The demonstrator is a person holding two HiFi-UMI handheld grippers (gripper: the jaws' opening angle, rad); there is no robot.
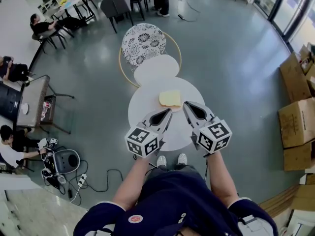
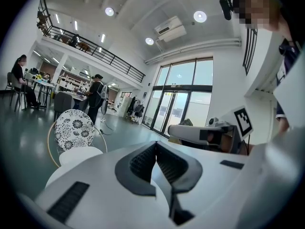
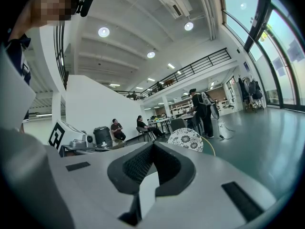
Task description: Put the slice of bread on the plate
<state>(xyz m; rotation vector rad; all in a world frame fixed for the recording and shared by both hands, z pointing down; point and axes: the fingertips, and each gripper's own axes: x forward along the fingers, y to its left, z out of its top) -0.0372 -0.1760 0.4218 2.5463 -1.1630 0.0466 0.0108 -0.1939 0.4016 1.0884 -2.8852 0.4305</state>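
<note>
1. The bread slice [image 1: 170, 98] lies on the round white counter [image 1: 142, 113], just ahead of the left gripper [image 1: 169, 112] and right gripper [image 1: 186, 104].
2. Both pairs of fingers are closed and empty.
3. The grasp looks unstarted; the fingers must open first.

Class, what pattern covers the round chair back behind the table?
Black-and-white floral print on the round chair back; clearest in the head view.
</note>
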